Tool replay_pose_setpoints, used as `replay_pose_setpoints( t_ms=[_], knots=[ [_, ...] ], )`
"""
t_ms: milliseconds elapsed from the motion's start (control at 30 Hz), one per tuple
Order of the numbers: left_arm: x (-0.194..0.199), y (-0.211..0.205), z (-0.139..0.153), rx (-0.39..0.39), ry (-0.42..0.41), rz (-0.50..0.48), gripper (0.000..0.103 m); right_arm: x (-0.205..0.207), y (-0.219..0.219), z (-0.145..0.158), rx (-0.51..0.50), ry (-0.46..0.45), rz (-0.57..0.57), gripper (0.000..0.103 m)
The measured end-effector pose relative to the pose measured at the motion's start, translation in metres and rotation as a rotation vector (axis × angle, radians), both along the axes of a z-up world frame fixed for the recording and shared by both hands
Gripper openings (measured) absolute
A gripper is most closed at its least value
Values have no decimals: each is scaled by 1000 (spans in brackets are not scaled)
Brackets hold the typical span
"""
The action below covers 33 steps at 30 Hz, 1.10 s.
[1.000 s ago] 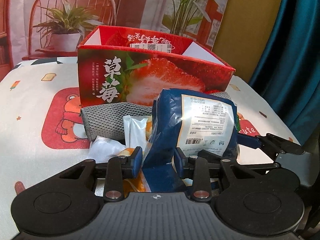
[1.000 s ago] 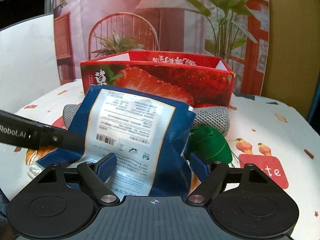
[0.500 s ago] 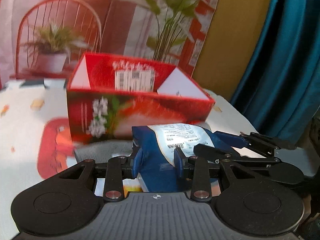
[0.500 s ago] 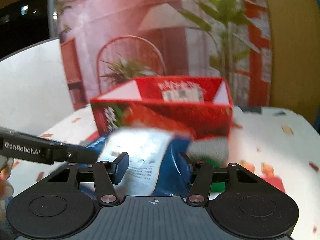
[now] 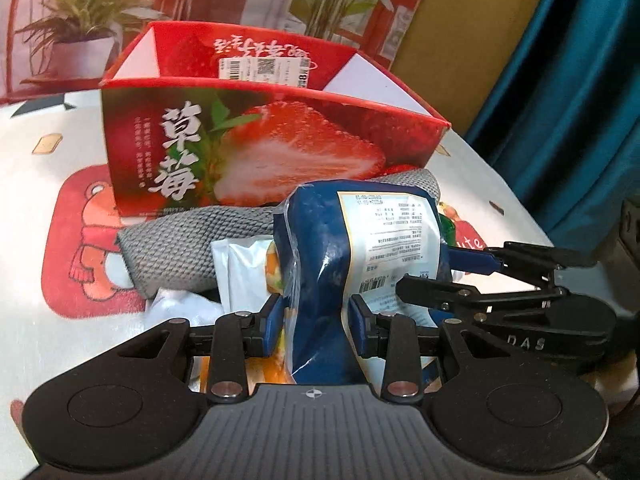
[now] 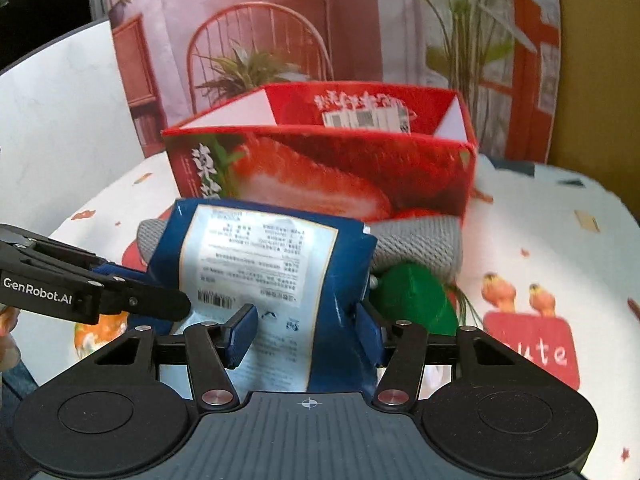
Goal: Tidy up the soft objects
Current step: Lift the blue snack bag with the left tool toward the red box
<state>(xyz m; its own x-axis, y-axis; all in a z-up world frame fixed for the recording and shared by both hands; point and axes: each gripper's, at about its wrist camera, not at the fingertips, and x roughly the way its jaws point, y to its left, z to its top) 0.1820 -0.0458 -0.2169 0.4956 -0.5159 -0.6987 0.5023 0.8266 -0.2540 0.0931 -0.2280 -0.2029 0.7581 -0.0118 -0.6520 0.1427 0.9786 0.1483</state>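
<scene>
A blue snack bag [image 5: 316,240] with a white printed label stands upright in front of the red strawberry box [image 5: 260,152]. My left gripper [image 5: 316,326] is shut on the bag's lower left part. In the right wrist view my right gripper [image 6: 306,332] is shut on the same blue bag [image 6: 260,256], its pads pressing both sides. Each gripper shows in the other's view: the right gripper [image 5: 452,276] reaches in from the right, the left gripper [image 6: 160,296] from the left. The box [image 6: 340,176] is open at the top and looks empty.
A grey knitted cloth [image 5: 176,248] lies against the box front. A white packet [image 5: 240,268] and an orange-printed packet [image 6: 104,328] lie under the bag. A green soft object [image 6: 412,300] sits beside the cloth. The table carries a white cartoon-print cover [image 5: 60,240]. A teal curtain [image 5: 580,100] hangs at the right.
My right gripper's jaws narrowed from wide apart onto the blue bag. Both grippers, with the bag, have shifted a little towards the box, and the bag stands higher over the pile.
</scene>
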Motion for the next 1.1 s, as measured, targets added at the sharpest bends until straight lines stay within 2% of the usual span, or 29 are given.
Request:
replay_pose_setpoints(
  t_ms=[167,200,267,333,533,700,800,933,1033,1100],
  knots=[
    [6,-2,-6,22,0,-18,36,5,-15,-9,85,29,1,52],
    [5,-3,-4,30,-6,-19,35,6,-17,-9,105,34,0,50],
    [-1,-5,7,56,-49,-26,35,8,-20,-5,135,33,-4,41],
    [-9,-5,24,80,-137,-35,35,7,-22,9,166,4,13,33],
    [9,11,74,-16,-239,2,35,18,-28,62,104,-131,82,33],
    [38,5,108,1,-349,34,35,49,-30,100,-49,-242,159,33],
    [64,1,120,-25,-355,70,35,75,-31,111,-138,-288,175,33],
    [93,-6,131,-58,-393,115,35,110,-36,113,-234,-341,176,32],
    [110,-17,136,-39,-447,138,35,131,-35,107,-362,-388,178,32],
    [122,-24,135,-33,-465,140,35,144,-37,100,-409,-406,171,32]
  ],
)
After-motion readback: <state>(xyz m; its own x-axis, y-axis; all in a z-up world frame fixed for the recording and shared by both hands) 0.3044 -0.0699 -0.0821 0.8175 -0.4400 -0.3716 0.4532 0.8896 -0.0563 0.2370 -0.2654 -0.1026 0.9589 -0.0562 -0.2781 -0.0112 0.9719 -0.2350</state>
